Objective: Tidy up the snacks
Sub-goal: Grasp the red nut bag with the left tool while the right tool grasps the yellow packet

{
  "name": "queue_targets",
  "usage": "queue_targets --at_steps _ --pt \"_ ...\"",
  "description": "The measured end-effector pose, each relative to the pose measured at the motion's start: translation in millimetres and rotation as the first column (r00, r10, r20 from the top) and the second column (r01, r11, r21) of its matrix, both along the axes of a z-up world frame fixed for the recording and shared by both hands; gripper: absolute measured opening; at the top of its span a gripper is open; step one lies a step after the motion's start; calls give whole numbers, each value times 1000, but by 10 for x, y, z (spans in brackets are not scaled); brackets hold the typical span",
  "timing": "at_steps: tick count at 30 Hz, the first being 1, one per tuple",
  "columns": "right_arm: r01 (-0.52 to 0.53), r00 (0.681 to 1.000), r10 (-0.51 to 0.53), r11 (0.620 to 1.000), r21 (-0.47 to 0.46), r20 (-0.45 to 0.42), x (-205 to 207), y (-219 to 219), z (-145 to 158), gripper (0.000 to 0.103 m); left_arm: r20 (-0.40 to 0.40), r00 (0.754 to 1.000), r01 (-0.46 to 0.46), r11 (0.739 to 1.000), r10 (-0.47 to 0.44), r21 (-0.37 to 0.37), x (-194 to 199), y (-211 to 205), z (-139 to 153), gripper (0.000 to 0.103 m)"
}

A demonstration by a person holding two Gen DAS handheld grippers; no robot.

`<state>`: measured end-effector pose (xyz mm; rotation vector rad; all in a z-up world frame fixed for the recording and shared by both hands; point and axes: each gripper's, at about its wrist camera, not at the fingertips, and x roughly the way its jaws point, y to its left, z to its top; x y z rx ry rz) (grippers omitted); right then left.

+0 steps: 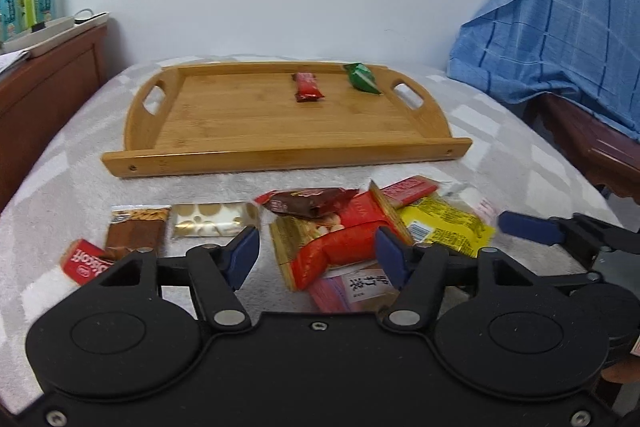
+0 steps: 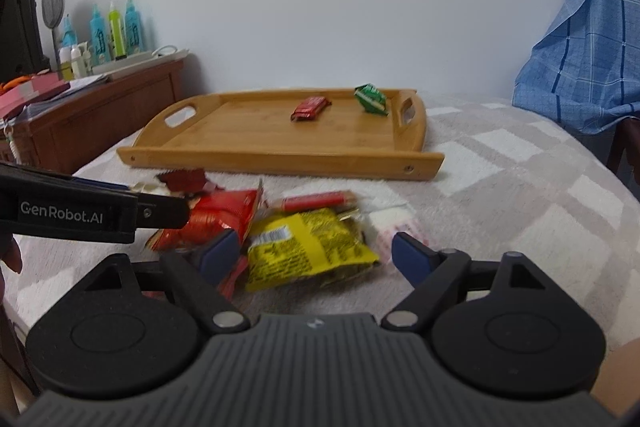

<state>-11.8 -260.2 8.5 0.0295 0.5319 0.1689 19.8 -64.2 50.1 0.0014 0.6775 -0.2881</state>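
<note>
- On the far left a wooden cabinet (image 2: 108, 115) is carrying bottles (image 2: 116, 31) and papers (too small to read).
- A bamboo tray (image 1: 280, 159) is sitting on the cloth-covered worktop (image 1: 500, 155), holding a small red snack (image 1: 308, 87) near its middle and a green snack (image 1: 362, 78) toward its right handle, the two lying apart.
- A loose pile of snacks is lying on the worktop in front of the tray: a red biscuit packet (image 1: 82, 261) and a brown bar (image 1: 136, 231) at the left, then a gold-dotted packet (image 1: 212, 223).
- The left gripper (image 1: 316, 255) is hovering over the large red packet (image 1: 340, 239); its fingers (image 1: 244, 255) are standing partly apart on either side of that packet, and no pad is seen pressing on it.
- A dark brown wrapper (image 1: 308, 203) is resting on top of the pile, with a thin red bar (image 1: 408, 189) behind.
- The right gripper (image 2: 316, 251) is straddling the yellow packet (image 2: 304, 251), fingers (image 2: 412, 255) wide apart and not touching it (the picture is blurred there).
- A blue checked cloth (image 1: 560, 27) is draping over furniture at the far right.
</note>
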Motion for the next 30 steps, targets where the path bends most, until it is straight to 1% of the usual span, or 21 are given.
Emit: queue_targets --at_steps 1,4,5,9,14,18,22,30 --pt "-5 1000 5 1000 -5 -5 5 14 -6 87 -1 1000 0 1000 0 1 14 -6 -8 62" --pt "-9 1000 9 1000 -28 -10 19 51 -15 84 -15 1000 -5 1000 5 -12 83 -16 -26 71" --pt "-10 1000 9 999 -31 -12 28 56 -18 83 -20 1000 -5 1000 4 -22 109 -18 -36 72" --pt "-9 1000 9 1000 -26 -24 58 49 -35 81 -54 999 -4 999 2 -40 226 -36 -87 74" --pt "0 1000 0 999 -41 -7 88 69 -33 84 -103 995 -8 997 0 -78 336 -56 -159 77" --pt "5 1000 -6 999 -41 -7 115 77 -41 84 -130 991 -24 993 9 -113 402 -71 -209 77" --pt "13 1000 -13 999 -36 -9 136 73 -43 84 -134 991 -34 992 17 -123 427 -82 -211 72" --pt "19 1000 -19 999 -33 -8 157 85 -52 84 -106 994 0 998 -7 -69 355 -154 -186 69"
